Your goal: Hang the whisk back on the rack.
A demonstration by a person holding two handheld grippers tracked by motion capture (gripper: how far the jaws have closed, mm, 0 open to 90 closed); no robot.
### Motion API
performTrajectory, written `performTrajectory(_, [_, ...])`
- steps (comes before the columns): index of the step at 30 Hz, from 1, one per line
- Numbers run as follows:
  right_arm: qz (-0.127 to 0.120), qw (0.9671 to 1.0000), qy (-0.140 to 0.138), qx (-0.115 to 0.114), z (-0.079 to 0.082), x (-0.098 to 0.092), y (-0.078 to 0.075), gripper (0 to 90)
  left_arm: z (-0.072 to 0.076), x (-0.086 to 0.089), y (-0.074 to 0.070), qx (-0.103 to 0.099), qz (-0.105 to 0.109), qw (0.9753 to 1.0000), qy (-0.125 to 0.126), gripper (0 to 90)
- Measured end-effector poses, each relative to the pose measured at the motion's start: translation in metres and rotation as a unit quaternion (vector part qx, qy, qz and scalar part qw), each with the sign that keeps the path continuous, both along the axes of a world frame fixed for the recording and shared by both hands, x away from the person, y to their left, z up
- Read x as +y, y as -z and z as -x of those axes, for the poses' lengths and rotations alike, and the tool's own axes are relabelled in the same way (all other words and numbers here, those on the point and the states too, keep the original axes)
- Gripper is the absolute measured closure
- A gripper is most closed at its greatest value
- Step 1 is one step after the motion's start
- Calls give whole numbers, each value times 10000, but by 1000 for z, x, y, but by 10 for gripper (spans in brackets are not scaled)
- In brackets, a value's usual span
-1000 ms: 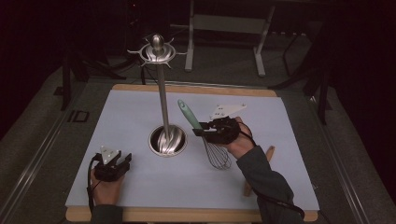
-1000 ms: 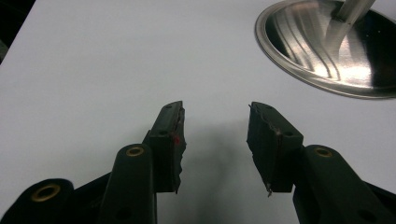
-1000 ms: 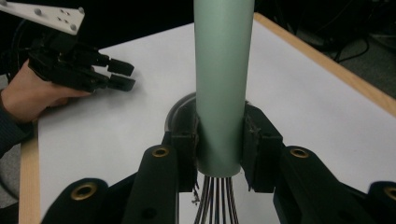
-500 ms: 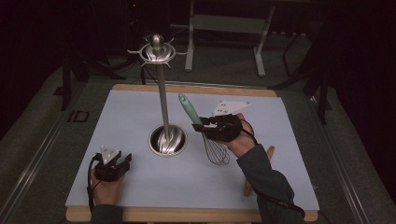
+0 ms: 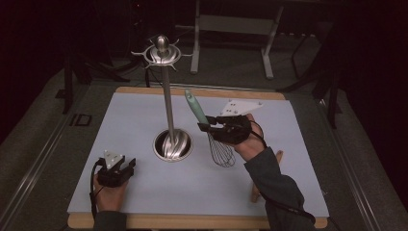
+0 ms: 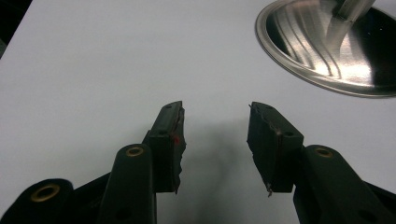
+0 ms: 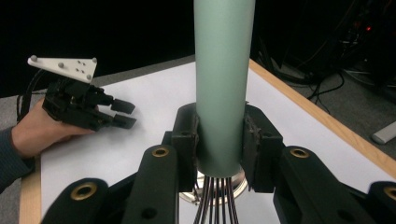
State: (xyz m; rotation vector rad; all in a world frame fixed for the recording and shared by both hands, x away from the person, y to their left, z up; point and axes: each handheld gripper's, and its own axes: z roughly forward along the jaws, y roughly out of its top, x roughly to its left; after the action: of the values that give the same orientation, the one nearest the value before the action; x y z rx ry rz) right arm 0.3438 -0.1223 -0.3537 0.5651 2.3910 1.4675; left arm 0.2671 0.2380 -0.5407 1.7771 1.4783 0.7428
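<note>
Whisk [image 5: 211, 132] held tight by handle in right gripper [image 5: 217, 128], wires down, handle tilted up toward stand [image 5: 166, 103] just left. Left gripper [image 5: 118, 168] open, empty, farther off.

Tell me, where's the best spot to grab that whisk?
Probably the green handle, low down near the wires, squeezed from both sides. It's straight, smooth and round, so jaws fit flat around it, as the right gripper does now. The thin, springy wires would likely bend or slip.

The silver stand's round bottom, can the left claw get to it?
Probably yes. The left claw sits open on the mat, and only bare mat lies between it and the stand's base. Nothing blocks it.
</note>
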Motion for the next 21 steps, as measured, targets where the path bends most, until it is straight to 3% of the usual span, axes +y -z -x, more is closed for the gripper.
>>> performTrajectory(18, [-245,9993,-24,-269,6,2,-23,696,0,0,0,5,-3,10000,2,560])
performTrajectory(21, [-394,9985,-65,-366,7,3,-30,696,0,0,0,3,-10,10000,-3,560])
